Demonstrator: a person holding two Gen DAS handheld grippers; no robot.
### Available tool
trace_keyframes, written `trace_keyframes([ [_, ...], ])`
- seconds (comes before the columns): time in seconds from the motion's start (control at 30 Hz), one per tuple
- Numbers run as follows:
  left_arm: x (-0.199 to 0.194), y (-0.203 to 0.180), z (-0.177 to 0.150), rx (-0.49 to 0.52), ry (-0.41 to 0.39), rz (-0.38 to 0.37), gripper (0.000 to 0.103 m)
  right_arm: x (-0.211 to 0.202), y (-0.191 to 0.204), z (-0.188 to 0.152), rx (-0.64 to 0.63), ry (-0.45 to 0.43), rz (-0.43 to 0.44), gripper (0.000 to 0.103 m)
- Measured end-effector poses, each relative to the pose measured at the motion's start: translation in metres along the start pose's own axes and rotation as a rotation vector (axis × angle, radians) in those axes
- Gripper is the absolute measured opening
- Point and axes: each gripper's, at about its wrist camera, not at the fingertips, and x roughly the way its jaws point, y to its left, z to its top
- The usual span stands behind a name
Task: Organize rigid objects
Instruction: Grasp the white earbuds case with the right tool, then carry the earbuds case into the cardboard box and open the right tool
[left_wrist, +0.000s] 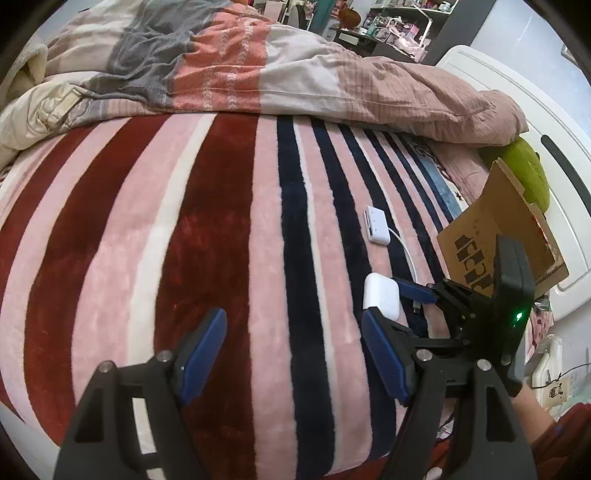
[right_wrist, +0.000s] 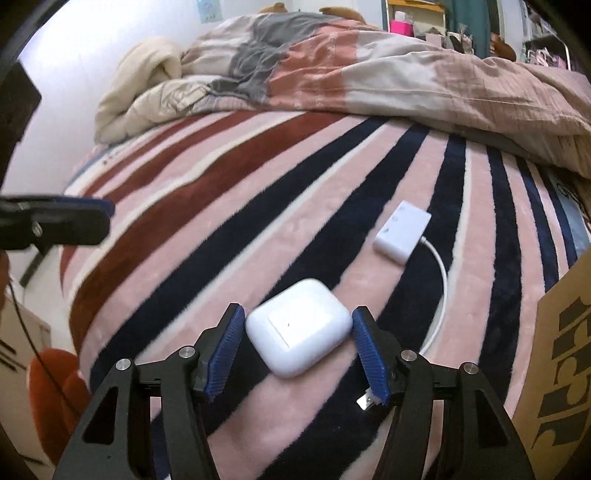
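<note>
The right gripper (right_wrist: 297, 345) is open around the little white case (right_wrist: 298, 326) near the bed's (right_wrist: 258, 206) right edge, the left gripper (left_wrist: 291, 354) is open and empty, and the smooth case might slip out on the soft blanket.

The striped blanket (right_wrist: 258, 206) covering the bed is a deep, fuzzy plush that looks matt and soft, while the quilt (right_wrist: 424, 77) heaped along its far edge is thinner woven cloth, creased and dull. On the plush lie a white earbud case (right_wrist: 299, 328) of smooth, slightly glossy plastic and a white adapter (right_wrist: 402, 230) of the same hard plastic (its cable looks smooth and rubbery), and at the right edge stands a cardboard box (left_wrist: 491, 236) of rough brown paperboard, matt, printed in black. The right gripper (right_wrist: 297, 349) has ribbed blue pads (right_wrist: 225, 354) on matt black plastic arms with small shiny metal pins, and the left gripper (left_wrist: 295, 354) looks to be built of the same stuff.
</note>
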Motion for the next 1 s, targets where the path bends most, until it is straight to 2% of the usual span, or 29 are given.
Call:
trace_keyframes([
  [0.17,-0.002,-0.003,-0.001,0.0,0.004,0.006,0.073,-0.002,0.007,-0.005,-0.034,-0.028,-0.025,0.056],
  [0.37,-0.009,-0.018,0.005,0.009,-0.005,-0.036,0.073,-0.027,0.021,0.001,-0.126,-0.089,0.029,0.056],
  [0.57,-0.024,-0.056,0.024,0.061,-0.028,-0.164,0.072,-0.079,0.035,0.022,-0.226,-0.188,0.124,0.056],
  [0.7,-0.031,-0.102,0.043,0.135,-0.035,-0.267,0.055,-0.119,0.027,0.032,-0.271,-0.257,0.139,0.056],
  [0.83,-0.029,-0.149,0.062,0.203,-0.024,-0.347,0.037,-0.155,0.0,0.038,-0.241,-0.302,0.102,0.056],
  [0.9,-0.025,-0.171,0.07,0.242,-0.013,-0.372,0.032,-0.168,-0.014,0.039,-0.23,-0.313,0.065,0.056],
  [1.0,-0.016,-0.209,0.079,0.313,0.006,-0.366,0.032,-0.185,-0.039,0.034,-0.21,-0.32,-0.008,0.056],
])
